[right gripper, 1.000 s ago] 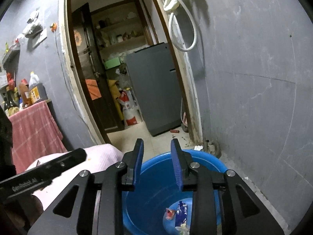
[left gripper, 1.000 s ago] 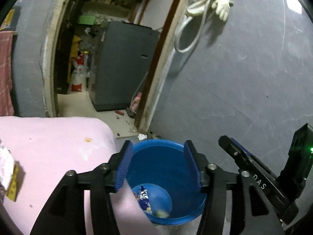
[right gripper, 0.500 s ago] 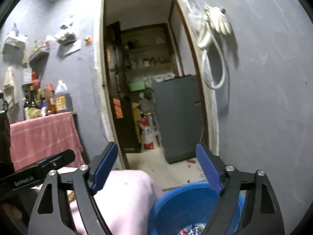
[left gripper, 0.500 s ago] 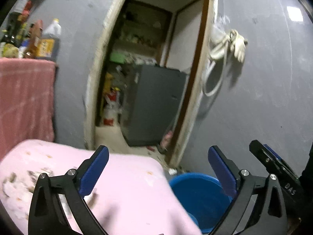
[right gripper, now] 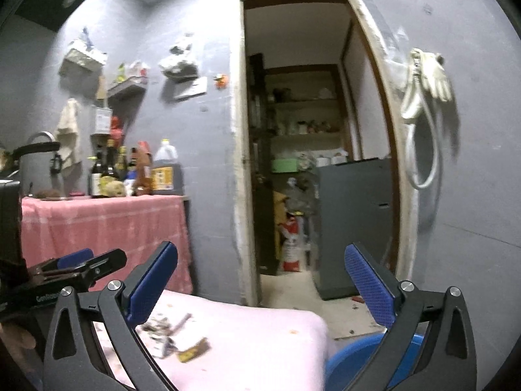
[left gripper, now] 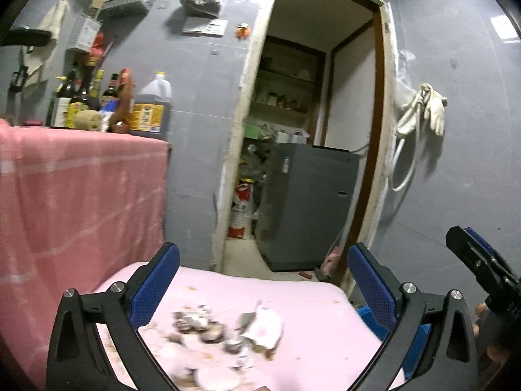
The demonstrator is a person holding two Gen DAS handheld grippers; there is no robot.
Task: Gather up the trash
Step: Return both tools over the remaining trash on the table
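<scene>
The left gripper (left gripper: 263,280) is hanging with its blue-padded jaws spread as wide as they go and nothing between them, pointing almost level across the pale pink cloth-covered table (left gripper: 309,299). Just below and ahead of it, on the near part of that cloth, a blurred heap of scraps and crumpled white wrappers (left gripper: 228,325) is lying loose, the trash waiting to be gathered. The right gripper (right gripper: 260,280) is standing just as wide, and its jaws are still opening, empty too; beneath its left finger more bits of litter (right gripper: 162,325) are lying on the pink cloth, with a small brownish-yellow packet (right gripper: 193,350) just beyond them. Down by its right finger, past the table's corner, the rim of the round blue plastic tub (right gripper: 351,355) is showing, and a sliver of it is peeking behind the left gripper's right finger as well. Off to the left of both grippers a pink checked cloth (right gripper: 97,228) is draping a counter crowded with dark glass bottles and a big brown jug (left gripper: 151,107). Straight ahead an open doorway is giving onto a grey metal cabinet (left gripper: 306,205), and to the right of it pale rubber gloves (right gripper: 429,78) are dangling on the grey wall.
</scene>
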